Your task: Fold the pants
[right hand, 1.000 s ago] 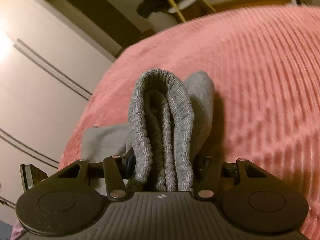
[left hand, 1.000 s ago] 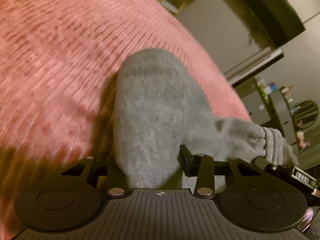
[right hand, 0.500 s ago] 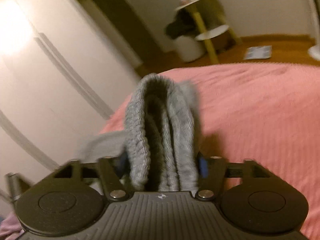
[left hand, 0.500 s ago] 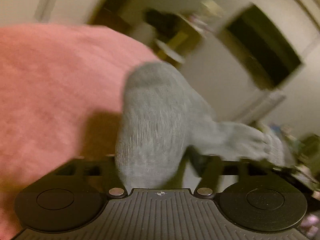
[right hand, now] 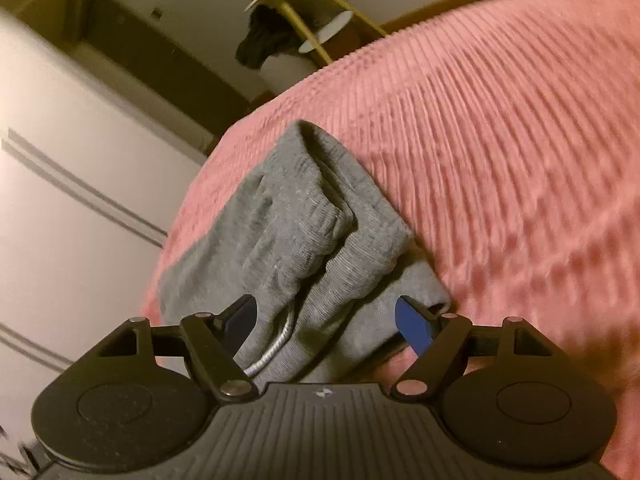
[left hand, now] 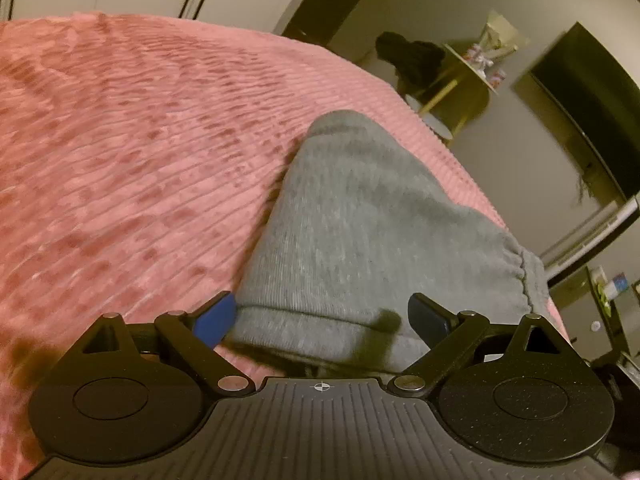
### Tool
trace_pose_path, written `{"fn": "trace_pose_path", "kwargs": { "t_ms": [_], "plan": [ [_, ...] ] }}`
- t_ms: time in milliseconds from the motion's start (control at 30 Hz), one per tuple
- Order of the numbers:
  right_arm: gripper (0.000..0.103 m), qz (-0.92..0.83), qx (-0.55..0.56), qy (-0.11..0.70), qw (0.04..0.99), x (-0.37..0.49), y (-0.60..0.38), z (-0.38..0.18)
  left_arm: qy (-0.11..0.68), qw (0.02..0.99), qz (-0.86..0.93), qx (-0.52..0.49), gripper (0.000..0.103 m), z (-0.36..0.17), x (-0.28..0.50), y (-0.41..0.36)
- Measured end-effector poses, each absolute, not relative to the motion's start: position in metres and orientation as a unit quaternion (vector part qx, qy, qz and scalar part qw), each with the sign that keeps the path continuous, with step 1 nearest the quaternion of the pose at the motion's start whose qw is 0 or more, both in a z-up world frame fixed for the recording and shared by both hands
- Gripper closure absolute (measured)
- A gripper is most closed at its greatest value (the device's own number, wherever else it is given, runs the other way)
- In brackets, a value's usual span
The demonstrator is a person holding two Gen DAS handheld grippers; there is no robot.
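Observation:
The grey sweatpants (left hand: 360,232) lie folded in a bundle on the pink ribbed bedspread (left hand: 132,152). My left gripper (left hand: 322,318) is open, its blue-padded fingers spread on either side of the folded edge. In the right wrist view the pants (right hand: 304,232) show their ribbed waistband and a grey drawstring (right hand: 276,346). My right gripper (right hand: 324,320) is open too, fingers spread around the waistband end, which rests on the bedspread (right hand: 500,152).
White wardrobe doors (right hand: 60,184) stand beyond the bed edge. A yellow-legged side table (left hand: 464,76) with dark cloth on it stands past the bed's far corner. A dark screen (left hand: 588,120) hangs on the wall at right.
Both grippers were shut on the pants and held them up. Now both have opened and the pants lie on the bedspread between the spread fingers.

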State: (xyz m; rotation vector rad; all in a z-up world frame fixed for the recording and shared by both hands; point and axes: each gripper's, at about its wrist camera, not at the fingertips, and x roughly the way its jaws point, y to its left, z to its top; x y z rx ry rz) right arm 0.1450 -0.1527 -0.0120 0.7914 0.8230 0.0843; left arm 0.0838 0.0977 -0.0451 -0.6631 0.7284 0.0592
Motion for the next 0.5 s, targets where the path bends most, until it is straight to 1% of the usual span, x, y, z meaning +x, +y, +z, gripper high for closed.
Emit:
{"fn": "trace_pose_path", "kwargs": {
  "t_ms": [100, 233, 300, 333, 367, 400, 433, 467, 500],
  "plan": [
    [0.026, 0.048, 0.418, 0.364, 0.831, 0.143, -0.153, -0.02, 0.333, 0.88, 0.031, -0.336, 0.006, -0.042, 0.072, 0.101],
    [0.026, 0.043, 0.428, 0.365, 0.826, 0.159, -0.142, -0.025, 0.361, 0.87, 0.036, -0.334, 0.006, -0.049, 0.078, 0.097],
    [0.032, 0.057, 0.455, 0.381, 0.803, 0.167, -0.139, -0.039, 0.368, 0.872, 0.038, -0.321, 0.006, -0.051, 0.078, 0.092],
    [0.043, 0.048, 0.468, 0.386, 0.794, 0.171, -0.138, -0.046, 0.371, 0.873, 0.038, -0.315, 0.006, -0.053, 0.079, 0.09],
    [0.058, 0.038, 0.476, 0.385, 0.79, 0.175, -0.137, -0.05, 0.373, 0.874, 0.039, -0.309, 0.006, -0.054, 0.08, 0.089],
    [0.064, 0.033, 0.478, 0.383, 0.79, 0.178, -0.137, -0.051, 0.377, 0.874, 0.041, -0.305, 0.006, -0.055, 0.081, 0.088],
    [0.072, 0.025, 0.471, 0.385, 0.793, 0.181, -0.135, -0.05, 0.379, 0.873, 0.043, -0.305, 0.006, -0.056, 0.081, 0.088],
    [0.078, 0.019, 0.448, 0.39, 0.805, 0.185, -0.13, -0.046, 0.38, 0.872, 0.044, -0.306, 0.006, -0.057, 0.082, 0.089],
    [0.08, 0.015, 0.409, 0.392, 0.824, 0.189, -0.122, -0.04, 0.381, 0.871, 0.047, -0.306, 0.006, -0.058, 0.082, 0.089]
  ]
}}
